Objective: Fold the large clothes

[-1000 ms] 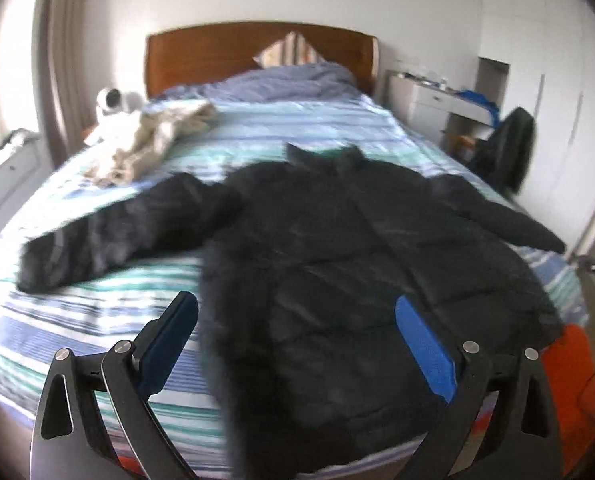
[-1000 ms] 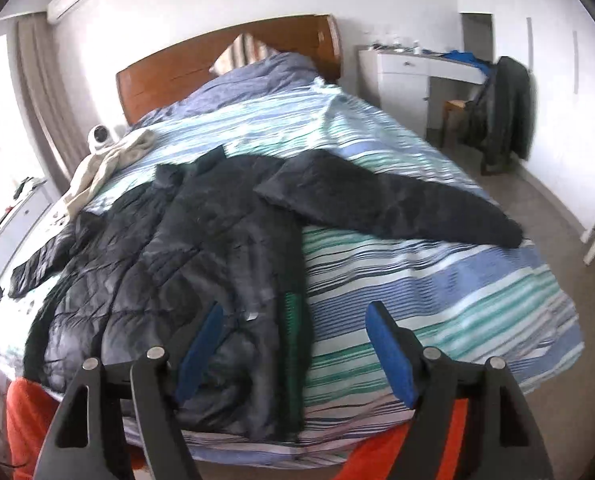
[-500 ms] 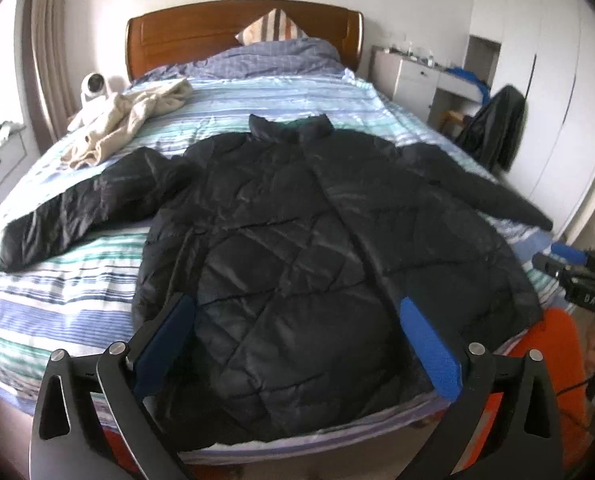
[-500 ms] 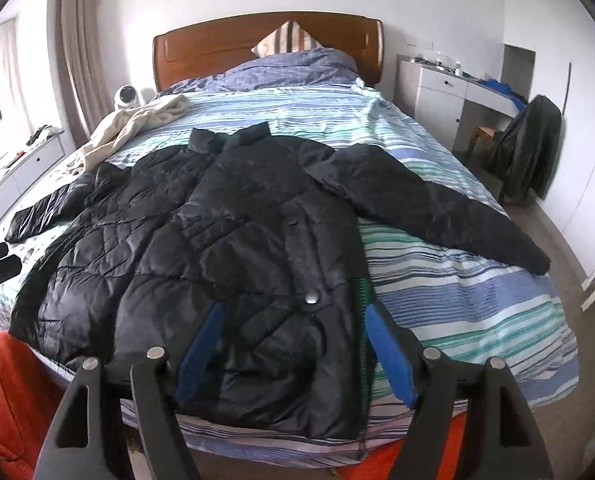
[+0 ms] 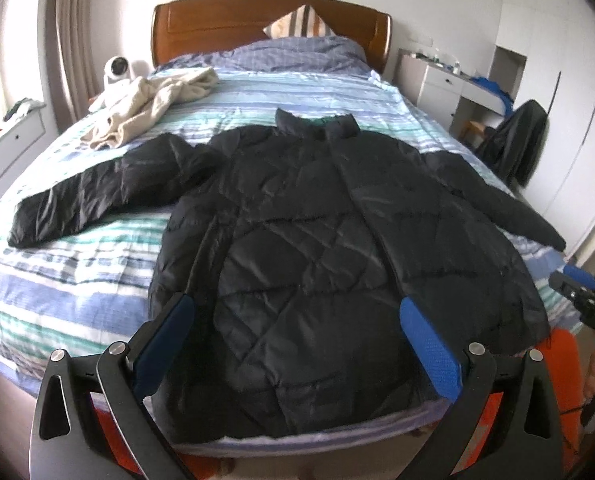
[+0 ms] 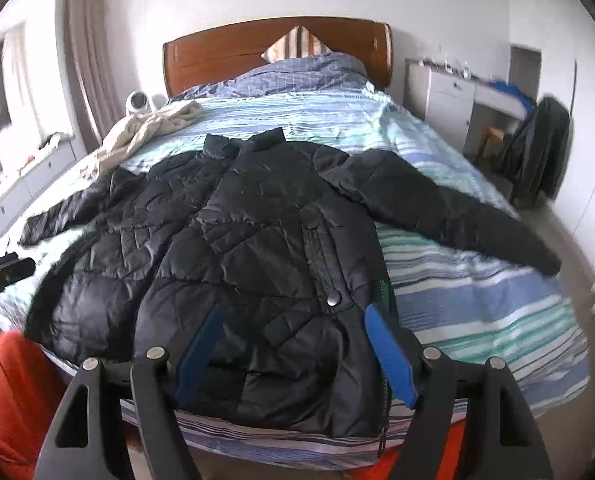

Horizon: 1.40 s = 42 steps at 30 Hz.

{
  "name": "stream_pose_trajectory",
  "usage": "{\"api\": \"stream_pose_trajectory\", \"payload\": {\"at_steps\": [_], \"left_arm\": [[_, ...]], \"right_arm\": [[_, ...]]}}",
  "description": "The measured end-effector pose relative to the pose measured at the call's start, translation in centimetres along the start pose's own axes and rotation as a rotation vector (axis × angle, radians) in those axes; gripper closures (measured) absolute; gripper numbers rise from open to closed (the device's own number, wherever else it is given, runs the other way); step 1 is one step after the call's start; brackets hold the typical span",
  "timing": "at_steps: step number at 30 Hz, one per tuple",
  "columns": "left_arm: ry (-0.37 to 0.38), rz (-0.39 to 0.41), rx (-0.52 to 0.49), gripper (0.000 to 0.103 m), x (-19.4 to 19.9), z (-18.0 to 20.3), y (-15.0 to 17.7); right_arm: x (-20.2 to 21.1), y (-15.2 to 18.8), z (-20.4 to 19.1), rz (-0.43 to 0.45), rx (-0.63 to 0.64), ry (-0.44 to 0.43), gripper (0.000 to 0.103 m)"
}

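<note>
Left wrist view: my bed (image 5: 77, 280) fills the frame, striped cover, with the black puffer jacket (image 5: 317, 248) spread flat on it, front up, hem at the near edge.
Jacket feel: I judge it bulky but light, soft and slippery-shelled; it should spring back after a fold.
Long axis: collar (image 5: 317, 126) points to the headboard, hem to me; sleeves splay out to both sides.
Where I'd grip: sleeve cuffs or hem corners, probably, though the quilting blurs.
Left tongs (image 5: 297, 344): jaws wide apart, holding nothing, above the hem.
Right tongs (image 6: 293, 344): likewise apart and empty.
</note>
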<state>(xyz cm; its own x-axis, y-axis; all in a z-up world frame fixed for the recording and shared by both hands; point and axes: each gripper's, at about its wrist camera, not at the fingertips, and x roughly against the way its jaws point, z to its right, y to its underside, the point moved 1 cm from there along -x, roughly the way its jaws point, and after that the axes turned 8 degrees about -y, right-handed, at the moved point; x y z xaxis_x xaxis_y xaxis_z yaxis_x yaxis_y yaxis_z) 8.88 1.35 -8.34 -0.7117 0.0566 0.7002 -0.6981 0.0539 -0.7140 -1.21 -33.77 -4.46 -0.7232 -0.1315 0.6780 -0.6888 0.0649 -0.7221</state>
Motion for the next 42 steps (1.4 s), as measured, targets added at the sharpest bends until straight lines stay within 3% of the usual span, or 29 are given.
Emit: {"api": "stream_pose_trajectory", "payload": {"at_steps": [5, 8, 11, 14, 17, 21, 24, 26, 31, 35, 38, 42], "left_arm": [[-0.041, 0.025, -0.034, 0.0, -0.7, 0.9, -1.6], [-0.071, 0.018, -0.05, 0.0, -1.5, 1.4, -1.9], [-0.065, -0.018, -0.042, 0.0, -2.4, 1.8, -1.7], [-0.066, -0.034, -0.038, 0.0, -2.8, 2.2, -1.4], [-0.079, -0.054, -0.043, 0.0, -3.5, 2.6, -1.3], [-0.062, -0.099, -0.001, 0.0, -4.5, 2.3, -1.7], [-0.066, -0.11, 0.036, 0.0, -5.0, 2.0, -2.1], [-0.076, -0.109, 0.047, 0.0, -5.2, 1.8, -2.3], [-0.114, -0.106, 0.049, 0.0, -5.3, 1.2, -1.8], [-0.128, -0.135, 0.064, 0.0, -5.8, 0.2, -0.9], [-0.128, -0.124, 0.073, 0.0, -5.4, -0.6, -0.7], [-0.114, -0.115, 0.088, 0.0, -5.1, -1.5, -0.9]], "right_arm": [[-0.1, -0.5, 4.1, 0.027, -0.049, 0.018, 0.028], [-0.3, -1.8, 10.2, 0.08, -0.148, 0.033, 0.028], [-0.2, -2.7, 19.0, 0.212, -0.357, 0.085, 0.028], [-2.8, -2.0, 27.8, 0.201, -0.606, 0.074, 0.028], [-5.6, -0.3, 34.1, 0.227, -0.83, 0.029, 0.028], [-8.1, 0.8, 39.3, 0.292, -1.061, 0.069, 0.031], [-9.7, 0.9, 41.8, 0.332, -1.199, 0.091, 0.047], [-10.5, 0.4, 42.6, 0.318, -1.181, 0.111, 0.085], [-9.6, -0.6, 40.7, 0.302, -1.004, 0.247, 0.091], [-9.0, -1.0, 40.6, 0.259, -0.974, 0.28, 0.093], [-6.5, -5.2, 37.0, 0.318, -0.8, 0.264, 0.093], [-2.2, -11.9, 27.0, 0.407, -0.418, 0.162, 0.093]]}}
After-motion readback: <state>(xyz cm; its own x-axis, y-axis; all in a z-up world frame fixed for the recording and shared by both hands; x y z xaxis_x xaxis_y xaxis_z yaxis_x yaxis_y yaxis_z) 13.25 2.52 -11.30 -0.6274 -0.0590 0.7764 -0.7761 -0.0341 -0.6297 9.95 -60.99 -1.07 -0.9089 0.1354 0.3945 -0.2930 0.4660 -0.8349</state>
